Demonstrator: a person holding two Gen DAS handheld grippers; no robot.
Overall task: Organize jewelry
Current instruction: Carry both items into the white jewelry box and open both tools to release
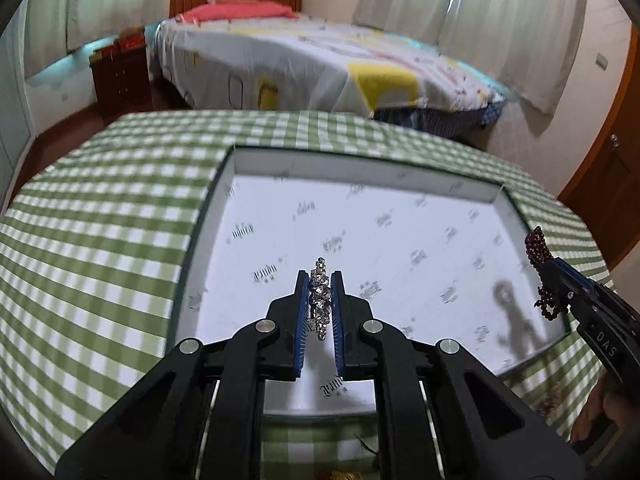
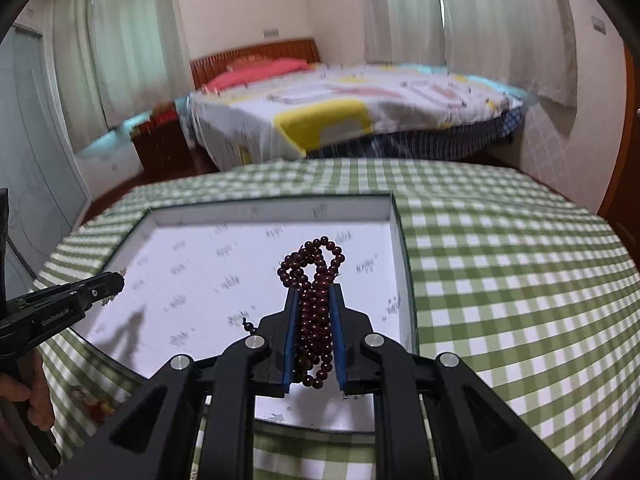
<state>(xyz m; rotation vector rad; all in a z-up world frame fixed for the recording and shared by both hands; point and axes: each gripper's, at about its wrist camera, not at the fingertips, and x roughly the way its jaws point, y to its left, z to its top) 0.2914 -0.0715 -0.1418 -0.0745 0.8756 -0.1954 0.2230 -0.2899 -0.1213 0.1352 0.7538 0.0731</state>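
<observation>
My left gripper (image 1: 320, 280) is shut on a sparkling rhinestone jewelry piece (image 1: 321, 300) and holds it above the open white box (image 1: 240, 160) lined with printed paper. My right gripper (image 2: 315, 292) is shut on a bunch of dark red bead strands (image 2: 316, 276), also above the box (image 2: 396, 216), near its right side. The right gripper with the beads (image 1: 538, 246) shows at the right edge of the left wrist view. The left gripper (image 2: 120, 280) shows at the left of the right wrist view, over the box's left side.
The box sits on a table covered with a green and white checked cloth (image 1: 100, 220). Small jewelry bits lie on the cloth near the front edge (image 2: 92, 404). A bed (image 1: 320, 60) and a wooden nightstand (image 1: 120, 76) stand beyond the table.
</observation>
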